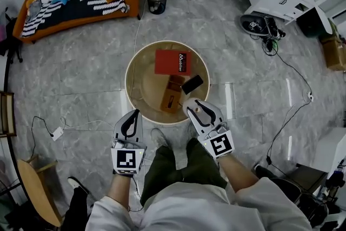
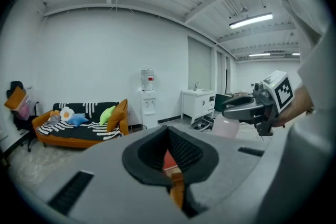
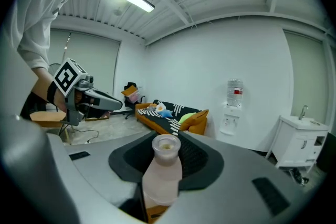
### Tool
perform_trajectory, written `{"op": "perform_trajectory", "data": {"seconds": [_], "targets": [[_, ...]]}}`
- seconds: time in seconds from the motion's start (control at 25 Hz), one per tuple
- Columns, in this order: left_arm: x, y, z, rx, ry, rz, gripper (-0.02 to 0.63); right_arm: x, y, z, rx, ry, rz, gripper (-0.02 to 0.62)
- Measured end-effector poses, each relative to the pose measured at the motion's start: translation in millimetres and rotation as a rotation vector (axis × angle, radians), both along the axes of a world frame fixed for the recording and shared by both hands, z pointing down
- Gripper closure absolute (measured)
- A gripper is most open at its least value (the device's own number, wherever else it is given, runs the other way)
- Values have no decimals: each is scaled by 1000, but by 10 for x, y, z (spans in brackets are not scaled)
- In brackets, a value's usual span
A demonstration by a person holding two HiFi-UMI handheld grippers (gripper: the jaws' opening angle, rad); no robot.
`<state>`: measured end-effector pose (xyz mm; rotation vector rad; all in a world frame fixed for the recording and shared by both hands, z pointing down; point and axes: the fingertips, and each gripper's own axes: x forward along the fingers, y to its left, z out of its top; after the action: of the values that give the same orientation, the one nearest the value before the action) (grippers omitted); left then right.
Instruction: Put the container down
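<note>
Right tool [image 1: 193, 104] clamped on pale pink container [image 3: 163, 176]; container upright, at near-right rim of round counter [image 1: 141, 96]. Left tool [image 1: 134, 114] closed, empty, just off counter's near-left rim. Mid-counter: red box [image 1: 173, 61]. Brown box [image 1: 172, 93] and black slab [image 1: 192, 84] close beyond container.

the container [image 3: 162, 176] is a pale pink, cloudy plastic bottle with a short neck and a wide round mouth. it stands upright, clamped by its body between the right gripper's [image 1: 195, 106] jaws, over the near rim of the round table [image 1: 141, 86].
</note>
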<state>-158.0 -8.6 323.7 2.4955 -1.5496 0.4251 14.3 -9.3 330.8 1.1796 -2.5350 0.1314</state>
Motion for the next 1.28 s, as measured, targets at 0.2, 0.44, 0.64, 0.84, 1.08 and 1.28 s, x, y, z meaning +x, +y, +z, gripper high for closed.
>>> {"op": "perform_trajectory", "data": {"seconds": [0.2, 0.44, 0.64, 0.84, 1.08, 1.28], "targets": [[51, -278, 379, -12, -27, -1, 598, -119, -363, 506, -32, -13, -28, 449], [102, -518, 1050, -95, -54, -44, 598, -247, -731, 1235, -62, -30, -79, 449], [141, -690, 1566, -147, -81, -67, 598, -371, -954, 1729, -70, -36, -125, 449], [218, -752, 1992, -183, -79, -70, 598, -507, -1076, 2160, -79, -63, -137, 449], [252, -884, 2461, -220, -66, -69, 598, -659, -1231, 2741, -103, -74, -136, 449], [228, -944, 2839, -239, -66, -70, 598, -737, -1344, 3211, -118, -74, -139, 449]]}}
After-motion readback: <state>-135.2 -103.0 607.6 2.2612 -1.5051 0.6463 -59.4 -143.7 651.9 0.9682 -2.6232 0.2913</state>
